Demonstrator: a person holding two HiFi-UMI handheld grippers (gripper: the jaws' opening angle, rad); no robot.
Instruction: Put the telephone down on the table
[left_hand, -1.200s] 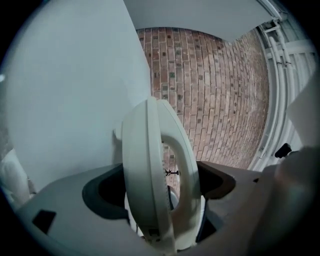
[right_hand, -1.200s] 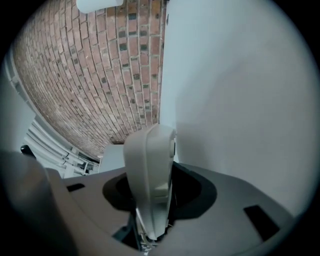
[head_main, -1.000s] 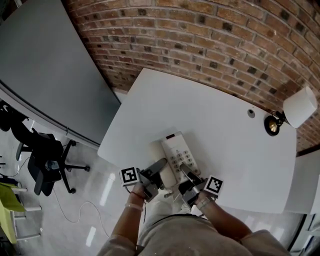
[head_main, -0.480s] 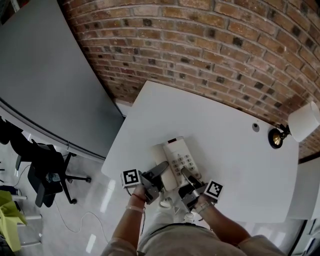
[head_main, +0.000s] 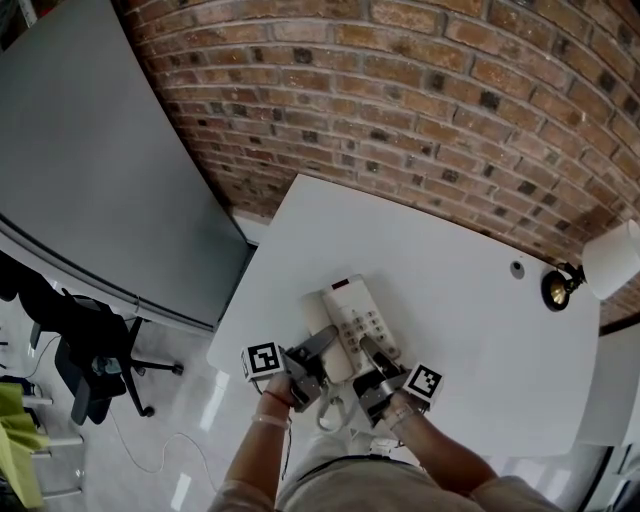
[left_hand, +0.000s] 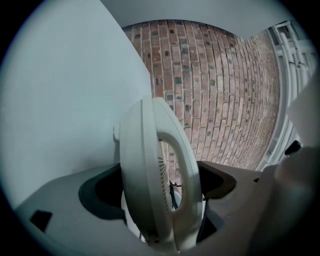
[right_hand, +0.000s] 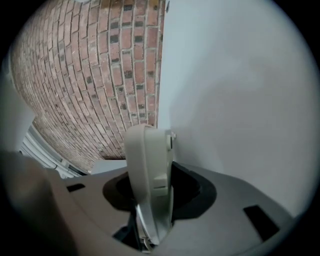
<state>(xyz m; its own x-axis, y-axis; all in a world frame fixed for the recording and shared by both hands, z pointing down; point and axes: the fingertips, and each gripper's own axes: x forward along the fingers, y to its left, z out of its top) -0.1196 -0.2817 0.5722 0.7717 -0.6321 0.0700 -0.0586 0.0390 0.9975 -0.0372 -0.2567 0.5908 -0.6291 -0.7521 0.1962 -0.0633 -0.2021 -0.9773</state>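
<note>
a: fig. 1, innermost parts. what are the fingers doing?
b: the left gripper (left_hand: 161, 187) is clamping its two jaws on the telephone (left_hand: 145, 165), gripping the side that is carrying the handset (left_hand: 189, 165). the right gripper (right_hand: 152, 192) is pinching the opposite edge of the same telephone. neither pair of jaws is showing any gap around the casing.
a: where is the telephone lying relative to the table?
b: in the head view it is lying keypad (head_main: 366, 322) up over the table (head_main: 460, 290), close to the table's near edge, with one gripper on each side. whether its underside is touching the table is not showing. a pale cord (head_main: 328, 410) is looping past the table's near edge.
a: and the outer parts?
b: a lamp (head_main: 610, 262) is standing at the table's far right corner. a brick wall (head_main: 450, 90) is running behind the table's far edge. an office chair (head_main: 95, 360) is standing on the floor off the table's left side.
</note>
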